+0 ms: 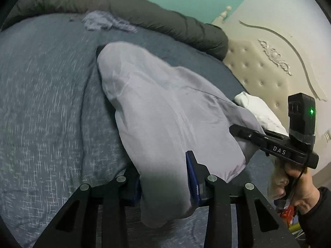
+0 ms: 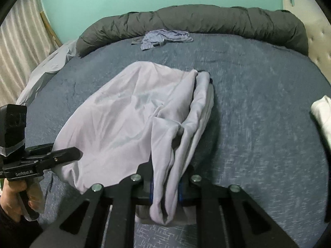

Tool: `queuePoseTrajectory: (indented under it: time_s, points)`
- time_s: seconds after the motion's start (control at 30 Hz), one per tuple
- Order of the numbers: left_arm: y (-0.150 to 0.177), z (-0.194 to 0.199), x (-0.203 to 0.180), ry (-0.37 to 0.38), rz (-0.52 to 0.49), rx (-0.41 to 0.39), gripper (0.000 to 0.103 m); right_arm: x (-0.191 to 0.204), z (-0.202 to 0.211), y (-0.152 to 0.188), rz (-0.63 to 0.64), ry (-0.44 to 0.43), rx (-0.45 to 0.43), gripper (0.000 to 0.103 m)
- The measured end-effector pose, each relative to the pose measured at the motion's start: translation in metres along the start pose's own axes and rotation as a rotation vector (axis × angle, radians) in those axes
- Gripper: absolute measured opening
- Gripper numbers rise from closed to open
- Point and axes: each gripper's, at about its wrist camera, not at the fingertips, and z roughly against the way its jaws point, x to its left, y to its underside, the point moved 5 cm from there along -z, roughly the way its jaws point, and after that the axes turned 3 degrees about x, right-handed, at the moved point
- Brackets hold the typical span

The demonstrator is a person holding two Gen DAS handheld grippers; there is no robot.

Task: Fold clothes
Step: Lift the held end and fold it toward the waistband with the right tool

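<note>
A pale lilac garment (image 1: 157, 107) (image 2: 128, 115) lies stretched over the blue-grey bed cover (image 1: 41, 107) (image 2: 258, 107). My left gripper (image 1: 165, 188) is shut on one bunched near edge of it. My right gripper (image 2: 165, 188) is shut on another bunched near edge. Each gripper shows in the other's view: the right one (image 1: 244, 132) at the right side of the cloth, the left one (image 2: 68, 153) at its left side. The cloth hangs slack between them, with its far end resting on the bed.
A rolled dark grey duvet (image 1: 144, 14) (image 2: 196, 20) runs along the bed's far edge. A crumpled blue garment (image 1: 107, 21) (image 2: 163, 37) lies in front of it. A folded white item (image 1: 260, 109) (image 2: 322, 113) sits at the right. A cream tufted headboard (image 1: 269, 72) stands at the right.
</note>
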Motion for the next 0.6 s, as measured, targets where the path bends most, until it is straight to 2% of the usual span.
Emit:
queuePoseTrajectory:
  time_s: [0.2, 0.6]
  points:
    - [-0.01, 0.021, -0.014, 0.009, -0.034, -0.017, 0.038, -0.004, 0.032, -0.012, 0.027, 0.012, -0.045, 0.014]
    - [-0.038, 0.031, -0.086, 0.012, -0.136, -0.042, 0.036, -0.027, 0.088, -0.024, 0.056, 0.039, -0.105, 0.01]
